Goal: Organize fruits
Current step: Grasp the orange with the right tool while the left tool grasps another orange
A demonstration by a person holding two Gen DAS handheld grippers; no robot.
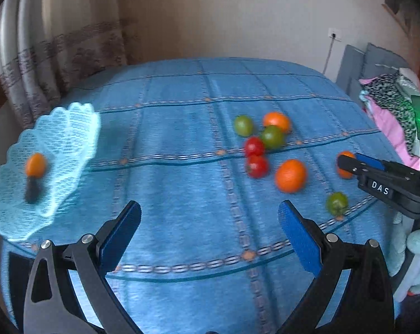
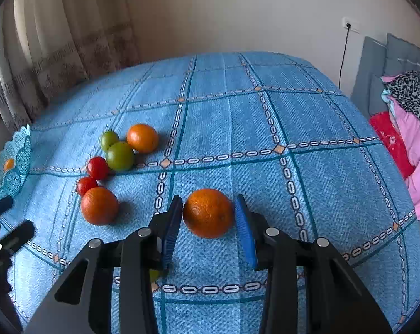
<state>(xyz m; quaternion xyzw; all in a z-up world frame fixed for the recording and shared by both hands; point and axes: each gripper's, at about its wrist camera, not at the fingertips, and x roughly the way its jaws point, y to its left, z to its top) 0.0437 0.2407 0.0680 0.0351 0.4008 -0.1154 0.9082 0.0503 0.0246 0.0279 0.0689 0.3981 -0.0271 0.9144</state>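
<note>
Right wrist: right gripper (image 2: 208, 226) spread, unclenched, orange (image 2: 208, 213) dead centre between pads, round, no axis. Left gripper (image 1: 210, 232) spread, empty, farther; basket (image 1: 68, 128) far left.

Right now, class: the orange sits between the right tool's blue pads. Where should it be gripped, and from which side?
Grip the orange across its widest middle, coming in from the near side as the right tool already does. It is round and rests free on the blue tablecloth, with a pad on each flank.

Two low wrist views, shared tablecloth (image 1: 182, 128)
</note>
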